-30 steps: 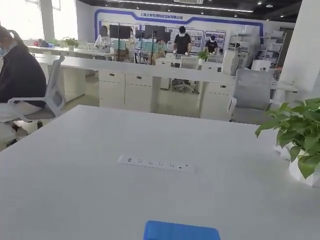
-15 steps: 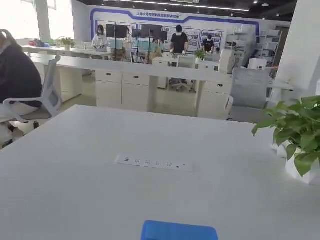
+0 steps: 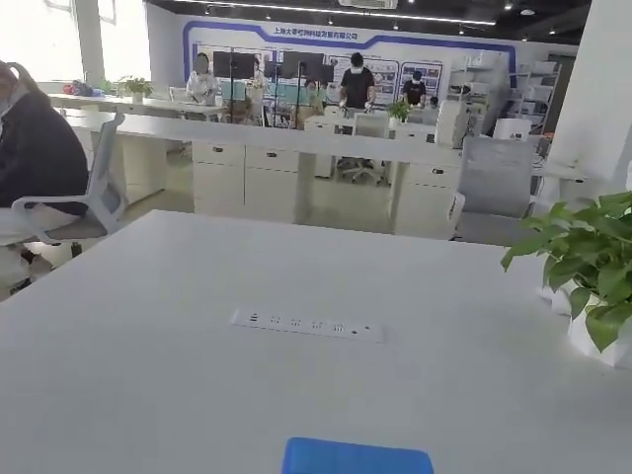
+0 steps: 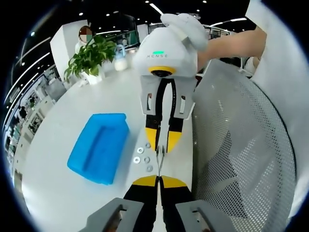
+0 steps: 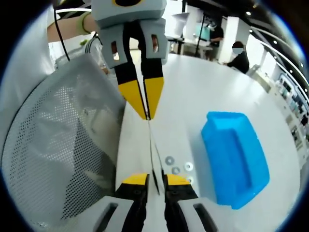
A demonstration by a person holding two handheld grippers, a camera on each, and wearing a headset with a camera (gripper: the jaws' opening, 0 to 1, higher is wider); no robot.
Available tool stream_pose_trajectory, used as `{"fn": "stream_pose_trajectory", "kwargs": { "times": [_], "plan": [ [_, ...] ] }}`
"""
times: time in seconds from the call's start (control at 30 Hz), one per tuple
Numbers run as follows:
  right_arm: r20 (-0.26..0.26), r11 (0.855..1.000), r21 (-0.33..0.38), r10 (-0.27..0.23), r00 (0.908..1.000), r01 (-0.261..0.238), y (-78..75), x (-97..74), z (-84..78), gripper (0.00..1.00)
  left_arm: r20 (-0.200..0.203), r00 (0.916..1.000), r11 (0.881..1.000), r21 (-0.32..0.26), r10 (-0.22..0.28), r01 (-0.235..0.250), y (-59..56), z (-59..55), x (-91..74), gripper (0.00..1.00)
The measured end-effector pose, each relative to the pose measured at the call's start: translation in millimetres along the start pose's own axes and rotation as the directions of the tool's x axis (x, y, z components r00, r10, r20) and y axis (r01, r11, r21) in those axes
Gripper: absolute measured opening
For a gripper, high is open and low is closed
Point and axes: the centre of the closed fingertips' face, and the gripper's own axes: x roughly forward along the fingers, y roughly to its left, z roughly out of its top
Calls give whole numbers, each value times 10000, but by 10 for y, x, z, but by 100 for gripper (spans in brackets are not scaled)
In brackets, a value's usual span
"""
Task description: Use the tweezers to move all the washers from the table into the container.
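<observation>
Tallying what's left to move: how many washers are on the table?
5 washers, left gripper view: three in a row along the tweezers, two nearer the blue container. The tweezers may hide more.

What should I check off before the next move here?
1. Hold on the tweezers: ok. The right hand-held gripper and the left hand-held gripper each look shut on one end.
2. Tweezers free to pinch: not ok, both ends are gripped.
3. Position of the washers: ok, on the table beside the container.
4. Container open side up: ok.
5. Head view on the work: not ok, it looks across the room.
</observation>
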Motion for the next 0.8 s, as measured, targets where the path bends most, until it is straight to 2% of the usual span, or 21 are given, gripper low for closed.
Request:
{"fn": "stream_pose_trajectory", "kwargs": {
  "times": [0.13,0.4,0.5,0.57,0.63,0.8],
  "plan": [
    [600,10000,85,14,9982,-19,36,-18,120,10,134,9999,9998,206,-38,35,-43,138,-78,0],
    [1160,9995,83,296,9928,-307,126,19,273,13,230,9997,9975,702,-124,108,-108,338,-115,0],
    [1156,9995,-52,312,9928,-308,169,76,276,9,230,9996,9966,819,-133,114,-126,356,-100,0],
    [1104,9997,-231,134,9938,-109,150,85,269,6,237,9996,9966,820,-136,116,-132,355,-102,0],
    [1181,9997,-223,144,9929,-119,144,81,297,6,200,9998,9970,769,-67,51,-122,343,-123,0],
    [1424,9974,-509,-429,9889,506,26,77,419,6,52,9993,9935,1082,360,-364,-47,324,-207,0]
  ]
}}
